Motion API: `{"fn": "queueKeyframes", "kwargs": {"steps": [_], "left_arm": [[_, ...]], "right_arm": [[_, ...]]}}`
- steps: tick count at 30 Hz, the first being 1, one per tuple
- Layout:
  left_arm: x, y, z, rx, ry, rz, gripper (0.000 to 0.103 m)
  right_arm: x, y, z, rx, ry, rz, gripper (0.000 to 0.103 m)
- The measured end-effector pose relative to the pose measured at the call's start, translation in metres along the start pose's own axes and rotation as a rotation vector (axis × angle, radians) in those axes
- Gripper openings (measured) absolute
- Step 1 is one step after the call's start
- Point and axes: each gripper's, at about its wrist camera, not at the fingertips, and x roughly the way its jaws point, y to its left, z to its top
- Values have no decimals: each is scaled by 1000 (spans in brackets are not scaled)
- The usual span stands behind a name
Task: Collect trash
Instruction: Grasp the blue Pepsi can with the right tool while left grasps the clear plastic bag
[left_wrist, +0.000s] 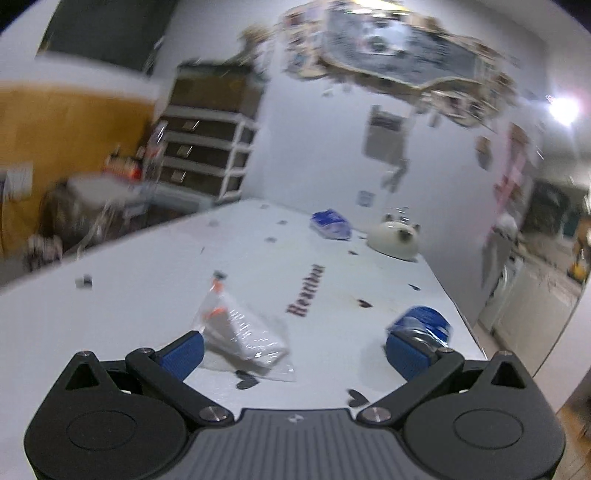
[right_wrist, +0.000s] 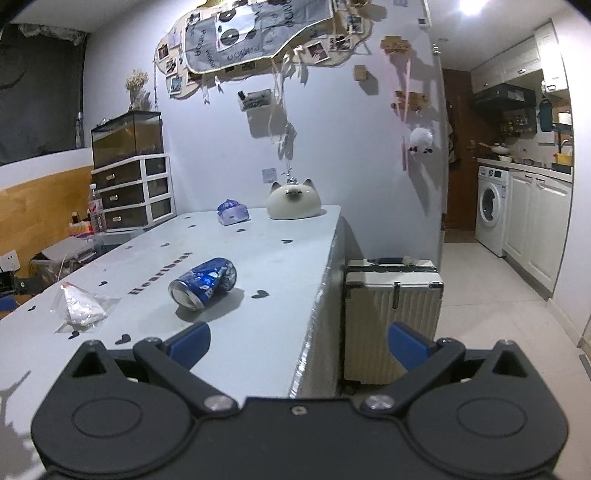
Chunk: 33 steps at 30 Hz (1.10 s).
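A clear plastic wrapper (left_wrist: 240, 332) with white contents lies on the white table (left_wrist: 147, 295), just ahead of my left gripper's left finger. My left gripper (left_wrist: 293, 350) is open and empty above the table. A crushed blue can (left_wrist: 424, 323) lies behind its right finger. In the right wrist view the can (right_wrist: 205, 282) lies on its side mid-table and the wrapper (right_wrist: 81, 306) lies to its left. A blue crumpled packet (right_wrist: 231, 211) lies farther back, and also shows in the left wrist view (left_wrist: 330, 223). My right gripper (right_wrist: 297, 345) is open and empty over the table's right edge.
A white cat-shaped ornament (right_wrist: 293, 203) stands at the table's far end by the wall. A white suitcase (right_wrist: 393, 314) stands on the floor right of the table. Drawers with a fish tank (right_wrist: 129, 177) stand at the far left. A washing machine (right_wrist: 491, 208) is at the right.
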Motion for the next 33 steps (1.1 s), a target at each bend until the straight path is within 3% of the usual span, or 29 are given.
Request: {"fn": "queueKeyframes", "kwargs": {"steps": [6,12,20,27,33], "left_arm": [[47,38,-2,-182,105,-37,103],[81,56,-14,-423,213,-198,103],[97,57,-10,-406,122,-142,103],[112,60,-3,-421,49,-89,103],[128,60,1,-385,15,-70,103]], "right_arm": [[34,26,15,-6,14,31,103],[56,40,17,36,34,64,103],[82,47,17,120,70,138,103],[111,60,25,101,75,130,103],[149,64,41,181,101,147,101]]}}
